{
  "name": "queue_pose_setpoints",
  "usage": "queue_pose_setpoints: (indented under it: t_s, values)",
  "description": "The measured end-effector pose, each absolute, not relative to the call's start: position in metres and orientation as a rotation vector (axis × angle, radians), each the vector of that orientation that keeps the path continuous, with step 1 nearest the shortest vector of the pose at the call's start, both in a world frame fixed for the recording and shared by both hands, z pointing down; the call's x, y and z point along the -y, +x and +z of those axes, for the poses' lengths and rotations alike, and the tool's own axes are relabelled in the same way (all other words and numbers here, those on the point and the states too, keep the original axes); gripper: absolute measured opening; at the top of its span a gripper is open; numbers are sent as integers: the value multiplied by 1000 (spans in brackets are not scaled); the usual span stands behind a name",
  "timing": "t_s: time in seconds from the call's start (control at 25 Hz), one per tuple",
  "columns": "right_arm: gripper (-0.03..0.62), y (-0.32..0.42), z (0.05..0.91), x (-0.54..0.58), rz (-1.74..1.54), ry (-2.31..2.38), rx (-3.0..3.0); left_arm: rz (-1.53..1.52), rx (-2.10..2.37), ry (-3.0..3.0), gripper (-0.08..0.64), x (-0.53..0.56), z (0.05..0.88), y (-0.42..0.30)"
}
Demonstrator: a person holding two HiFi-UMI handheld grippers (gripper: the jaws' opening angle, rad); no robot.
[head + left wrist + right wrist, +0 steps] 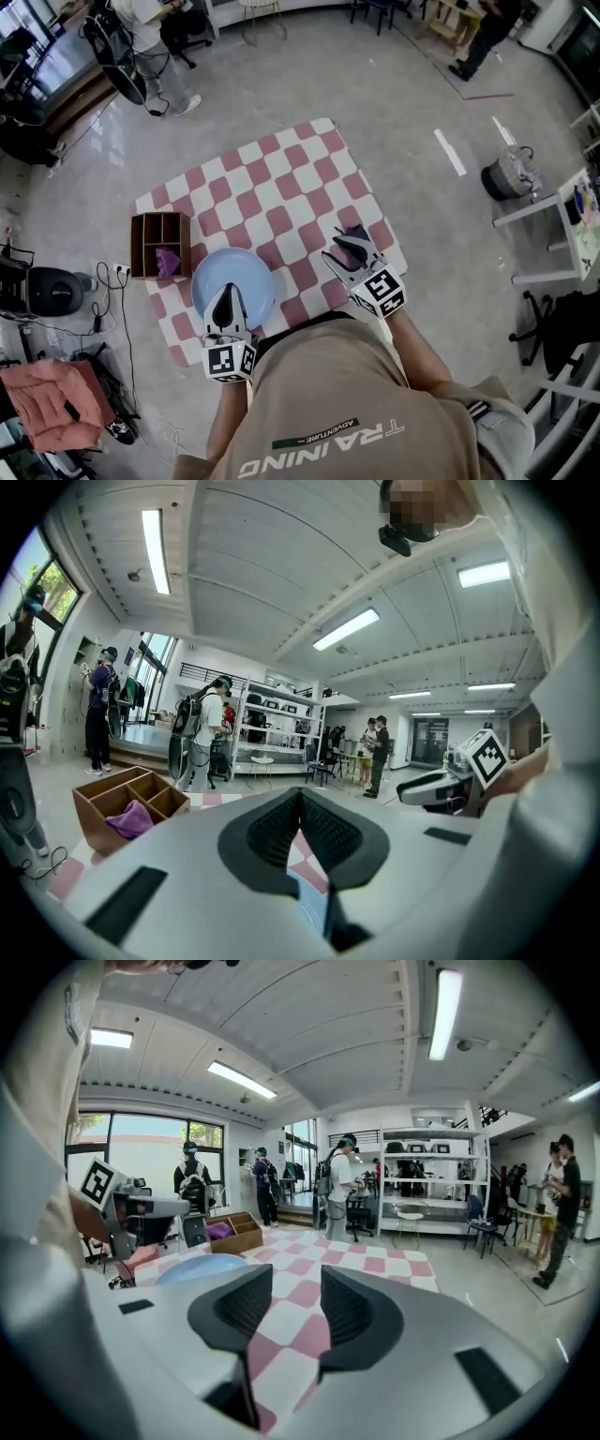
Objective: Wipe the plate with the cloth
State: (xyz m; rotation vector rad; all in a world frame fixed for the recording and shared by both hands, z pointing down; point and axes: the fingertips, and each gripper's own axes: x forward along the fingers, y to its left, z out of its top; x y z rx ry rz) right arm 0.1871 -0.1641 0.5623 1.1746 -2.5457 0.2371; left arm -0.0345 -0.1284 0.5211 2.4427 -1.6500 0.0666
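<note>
Left gripper (pixel 225 298): jaws closed on the near rim of the blue plate (pixel 246 274), over the checkered mat (pixel 281 187) beside the wooden box (pixel 141 246). I judge this grip steadies the plate for wiping.

Right gripper (pixel 350 244): jaws apart, empty, tips just short of a dark purple cloth (pixel 355 231), probably lined up to pick it. A second purple cloth (pixel 167 261) lies in the box.

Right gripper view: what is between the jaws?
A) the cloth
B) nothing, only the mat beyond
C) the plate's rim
B: the right gripper has its jaws apart, with only the checkered mat showing through the gap; the plate lies off to the left.
</note>
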Motion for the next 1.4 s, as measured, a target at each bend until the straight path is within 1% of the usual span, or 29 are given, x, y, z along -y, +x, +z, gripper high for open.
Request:
queue_pose_setpoints:
  t_s: [0.04, 0.24, 0.4, 0.52, 0.88, 1.0, 1.08, 1.2, 1.32, 1.4]
  values:
    - [181, 198, 569, 166, 246, 1189, 2519, 66, 1652, 2447, 11, 130, 521, -31]
    - [206, 248, 622, 170, 217, 1213, 2322, 80, 1645, 2453, 11, 137, 525, -19]
    - [219, 280, 670, 166, 252, 1235, 2202, 114, 1627, 2460, 11, 135, 527, -13]
    - [232, 297, 688, 167, 329, 1271, 2156, 129, 1620, 2462, 11, 135, 527, -11]
    - [241, 311, 727, 164, 518, 1268, 2081, 150, 1606, 2462, 11, 139, 526, -7]
    - [226, 311, 733, 164, 606, 1279, 2096, 153, 1593, 2468, 11, 138, 527, -1]
    - [187, 306, 735, 163, 634, 1247, 2105, 155, 1592, 2467, 11, 138, 528, 1]
    - [139, 298, 733, 162, 570, 1159, 2094, 158, 1592, 2465, 11, 138, 530, 4]
    - [120, 292, 731, 160, 504, 1114, 2075, 158, 1590, 2463, 11, 138, 532, 7]
    - [118, 292, 731, 158, 492, 1122, 2068, 159, 1587, 2462, 11, 138, 533, 7]
